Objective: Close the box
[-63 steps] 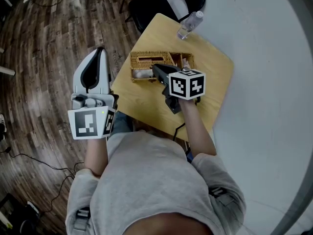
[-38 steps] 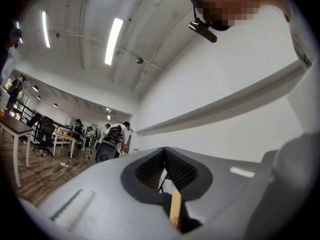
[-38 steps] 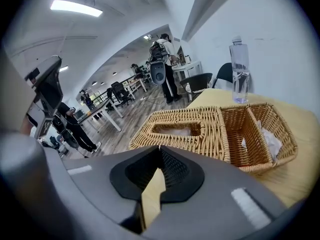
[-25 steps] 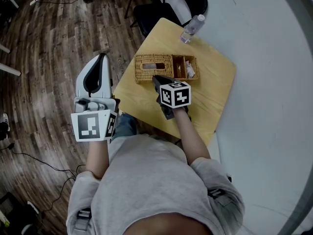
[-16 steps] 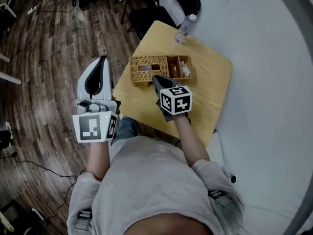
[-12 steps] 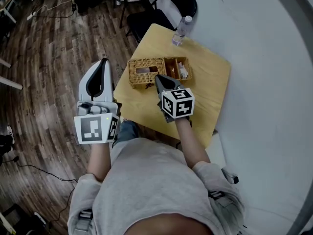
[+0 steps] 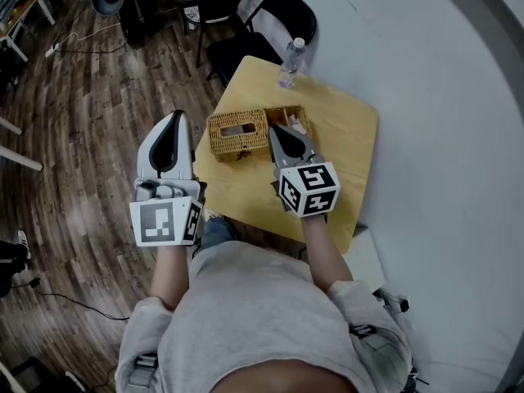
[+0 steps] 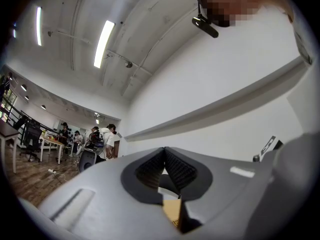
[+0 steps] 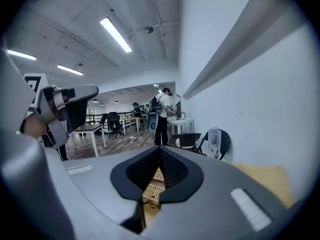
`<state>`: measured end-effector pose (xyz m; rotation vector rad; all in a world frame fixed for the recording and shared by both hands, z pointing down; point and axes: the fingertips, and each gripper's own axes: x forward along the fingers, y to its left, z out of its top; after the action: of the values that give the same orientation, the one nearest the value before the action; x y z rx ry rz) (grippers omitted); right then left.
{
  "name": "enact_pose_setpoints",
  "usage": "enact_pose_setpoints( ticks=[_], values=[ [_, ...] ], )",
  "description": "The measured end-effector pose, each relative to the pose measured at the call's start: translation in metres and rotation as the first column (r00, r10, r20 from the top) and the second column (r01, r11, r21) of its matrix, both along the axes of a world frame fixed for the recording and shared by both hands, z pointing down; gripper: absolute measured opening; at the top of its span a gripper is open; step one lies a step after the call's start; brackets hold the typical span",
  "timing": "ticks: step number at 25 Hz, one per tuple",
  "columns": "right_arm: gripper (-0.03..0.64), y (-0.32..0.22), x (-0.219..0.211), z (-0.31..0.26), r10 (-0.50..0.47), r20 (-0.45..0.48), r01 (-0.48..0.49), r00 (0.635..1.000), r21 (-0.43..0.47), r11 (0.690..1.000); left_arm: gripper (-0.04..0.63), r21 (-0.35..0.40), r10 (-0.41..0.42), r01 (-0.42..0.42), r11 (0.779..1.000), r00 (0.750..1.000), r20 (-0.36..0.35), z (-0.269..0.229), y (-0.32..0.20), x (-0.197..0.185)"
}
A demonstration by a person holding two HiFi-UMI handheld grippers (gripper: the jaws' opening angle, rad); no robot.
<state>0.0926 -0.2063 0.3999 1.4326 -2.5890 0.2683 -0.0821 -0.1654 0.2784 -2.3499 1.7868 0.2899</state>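
Nearest the person, the left gripper (image 7: pixel 173 121) hangs over the floor beside the table (image 7: pixel 344 150). Its jaws are pressed together on nothing. The right gripper (image 7: pixel 276 132) is over the table's near half, its tip just short of the box (image 7: pixel 237 132), with its jaws likewise together and empty. The box is a woven basket in the middle of the table; the slotted lid over its left part looks to lie flat, while the right compartment (image 7: pixel 291 119) stands open with small items inside. The closing seems done or nearly so. The next move calls only for checking that the lid sits flush, perhaps with a light press. Beyond it stand a bottle (image 7: pixel 287 54) and a chair (image 7: pixel 274 11). No writing is legible: the grippers' cubes bear only black-and-white patterns, and the bottle's label is too small to read.
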Motion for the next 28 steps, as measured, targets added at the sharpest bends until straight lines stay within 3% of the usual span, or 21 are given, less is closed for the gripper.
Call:
enact_pose_setpoints(
  ticks=[9, 19, 28],
  values=[
    [0.005, 0.014, 0.019, -0.058, 0.017, 0.061, -0.025, 0.998, 0.135, 0.991, 0.058, 0.01, 0.028, -0.028, 1.0, 1.0, 0.009, -0.008, 0.004, 0.016],
    [0.005, 0.028, 0.04, -0.101, 0.059, 0.054, -0.071, 0.997, 0.261, 0.963, 0.057, 0.017, 0.035, -0.036, 0.999, 0.999, 0.012, -0.014, 0.006, 0.024],
    [0.005, 0.039, 0.056, -0.124, 0.098, 0.066, -0.114, 0.993, 0.324, 0.939, 0.058, 0.023, 0.04, -0.04, 0.999, 0.999, 0.008, -0.02, 0.009, 0.027]
  ],
)
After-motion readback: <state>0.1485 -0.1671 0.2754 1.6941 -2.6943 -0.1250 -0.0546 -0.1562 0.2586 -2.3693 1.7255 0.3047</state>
